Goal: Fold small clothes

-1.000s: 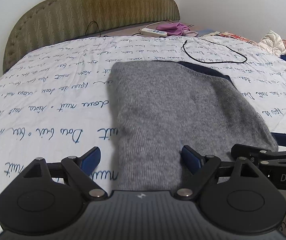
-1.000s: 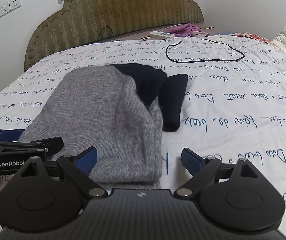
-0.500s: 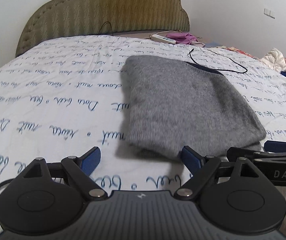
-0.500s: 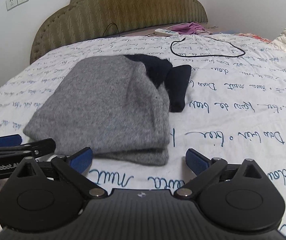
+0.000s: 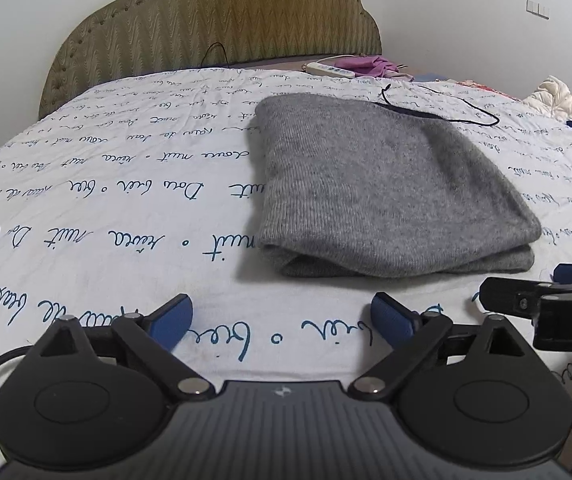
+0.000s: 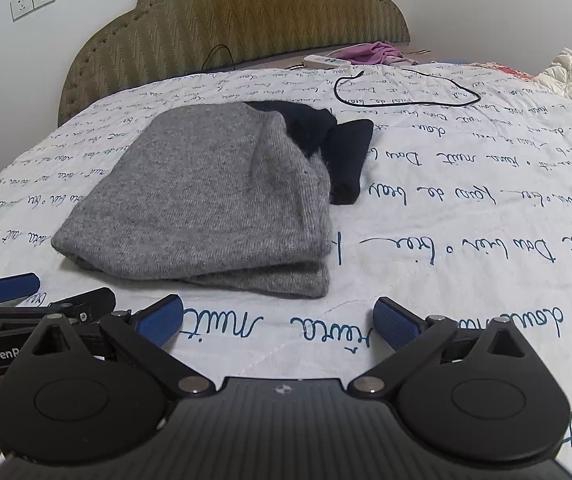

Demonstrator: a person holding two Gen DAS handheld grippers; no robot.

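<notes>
Although both claws are empty, the grey knit garment (image 5: 386,184) lies straight ahead of them on the bed, folded over on itself with its doubled near edge facing the cameras. The left gripper (image 5: 281,318) stands with jaws wide apart, just short of that near edge, and the garment sits ahead and slightly to its right. The right gripper (image 6: 277,316) is likewise spread wide and holds nothing; from it the garment lies ahead and to the left. Neither claw touches the cloth. The garment's long axis runs away from the claws toward the headboard (image 6: 237,24), so its near edge lies crosswise to both. A dark sleeve or second dark piece (image 6: 346,156) protrudes from under the far right side; which it is cannot be told. The right gripper seems the nearer to that dark part, the left gripper to the garment's left corner. The surface is a white quilt (image 5: 105,208) printed with blue script, soft and likely to give under pressure. A black cable (image 6: 406,92) loops beyond the garment, a white power strip (image 6: 326,60) and a purple cloth (image 6: 370,50) rest near the headboard, and more clothes (image 6: 566,74) are heaped at far right.
</notes>
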